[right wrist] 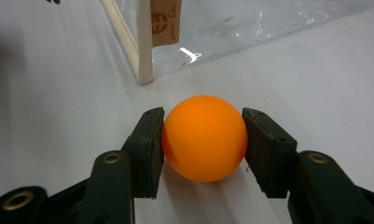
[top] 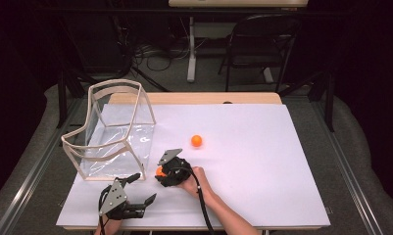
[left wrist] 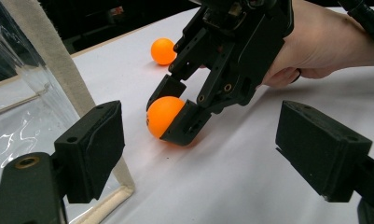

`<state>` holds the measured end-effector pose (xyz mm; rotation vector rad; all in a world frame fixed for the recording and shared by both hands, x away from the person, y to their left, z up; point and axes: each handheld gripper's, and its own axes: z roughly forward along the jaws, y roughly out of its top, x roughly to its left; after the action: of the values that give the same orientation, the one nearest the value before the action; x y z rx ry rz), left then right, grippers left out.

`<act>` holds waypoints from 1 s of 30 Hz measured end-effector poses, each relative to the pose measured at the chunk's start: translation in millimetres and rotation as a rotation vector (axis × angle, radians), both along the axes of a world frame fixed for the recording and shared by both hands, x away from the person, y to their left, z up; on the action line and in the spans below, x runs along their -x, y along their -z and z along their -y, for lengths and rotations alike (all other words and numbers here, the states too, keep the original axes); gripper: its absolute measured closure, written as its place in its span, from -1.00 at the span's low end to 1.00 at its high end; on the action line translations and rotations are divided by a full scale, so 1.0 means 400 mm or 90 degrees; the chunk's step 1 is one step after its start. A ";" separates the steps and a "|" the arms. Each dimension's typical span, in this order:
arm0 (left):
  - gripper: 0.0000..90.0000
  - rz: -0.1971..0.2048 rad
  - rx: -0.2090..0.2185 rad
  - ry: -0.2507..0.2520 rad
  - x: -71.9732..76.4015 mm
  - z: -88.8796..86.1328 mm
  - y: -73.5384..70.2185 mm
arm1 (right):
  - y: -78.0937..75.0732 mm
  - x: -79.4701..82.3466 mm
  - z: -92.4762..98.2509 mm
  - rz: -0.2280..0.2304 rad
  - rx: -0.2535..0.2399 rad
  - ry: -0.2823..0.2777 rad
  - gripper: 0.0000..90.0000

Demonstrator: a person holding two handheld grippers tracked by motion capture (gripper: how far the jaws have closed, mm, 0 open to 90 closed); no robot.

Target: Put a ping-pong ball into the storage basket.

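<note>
Where fingers [right wrist: 149, 144] pinch: orange ball [right wrist: 204, 137].

On the white table [top: 262, 161], the right gripper [top: 160, 172] clasps an orange ball beside the clear bag [top: 116, 128]; a second ball [top: 197, 141] lies farther right.

Bright overhead light on the white table [top: 262, 147], dark surroundings, glare on clear plastic [right wrist: 250, 23]

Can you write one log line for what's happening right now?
right gripper: shut on orange ball | left gripper: open, empty | second ball: loose on table
</note>
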<state>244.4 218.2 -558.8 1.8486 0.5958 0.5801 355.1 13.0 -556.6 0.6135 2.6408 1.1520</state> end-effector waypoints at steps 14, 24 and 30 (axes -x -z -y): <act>-0.66 -0.003 -0.001 0.004 0.002 0.001 0.000 | -0.022 0.001 0.021 0.001 -0.008 0.009 0.11; -0.66 0.006 -0.001 0.005 0.004 0.003 -0.003 | -0.046 0.007 0.035 0.015 -0.009 0.010 0.12; -0.66 0.009 0.000 0.003 0.004 0.002 -0.004 | -0.059 0.006 0.053 0.018 -0.012 0.018 0.12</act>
<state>242.7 217.3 -557.2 1.8444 0.5821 0.5899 352.8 -8.2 -533.0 0.6315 2.5914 1.1695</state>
